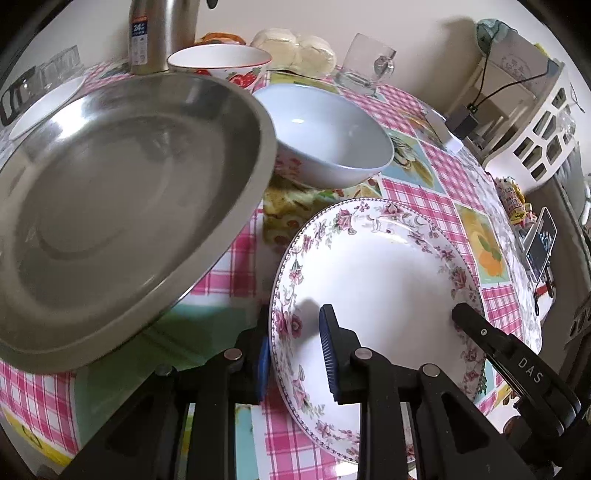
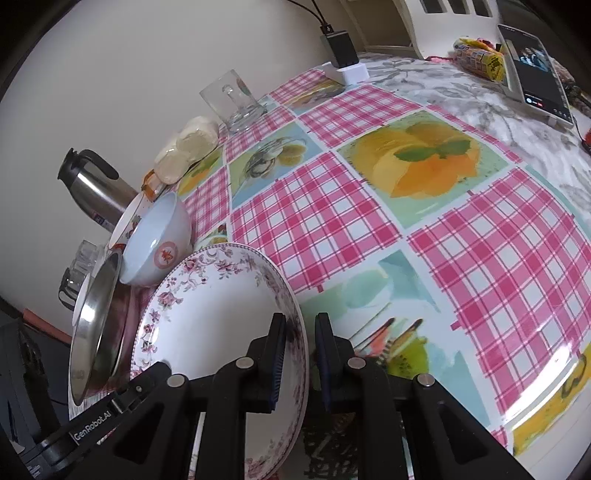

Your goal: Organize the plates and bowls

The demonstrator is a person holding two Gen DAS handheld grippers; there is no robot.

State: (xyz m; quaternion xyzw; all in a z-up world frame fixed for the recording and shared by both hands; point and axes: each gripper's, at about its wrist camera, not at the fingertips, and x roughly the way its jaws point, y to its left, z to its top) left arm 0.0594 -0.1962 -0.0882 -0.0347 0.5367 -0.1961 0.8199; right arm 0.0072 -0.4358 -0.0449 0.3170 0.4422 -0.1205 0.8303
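A white plate with a pink flower rim [image 1: 376, 269] is tilted above the checked tablecloth. My left gripper [image 1: 295, 354] is shut on its left rim. My right gripper [image 2: 300, 365] is shut on its opposite rim; the plate shows in the right wrist view [image 2: 214, 314] too. A steel plate [image 1: 122, 206] stands to the left, also in the right wrist view [image 2: 96, 325]. A pale blue bowl [image 1: 325, 133] sits behind the flowered plate, with a strawberry-patterned bowl [image 1: 221, 62] further back.
A steel thermos [image 1: 162, 33], a glass mug [image 1: 365, 62], wrapped buns [image 1: 295, 48] and small glasses [image 1: 55, 66] stand along the wall. A white basket [image 1: 535, 122] and a phone [image 2: 535, 70] are at the far right. The tablecloth [image 2: 424, 221] lies under my right gripper.
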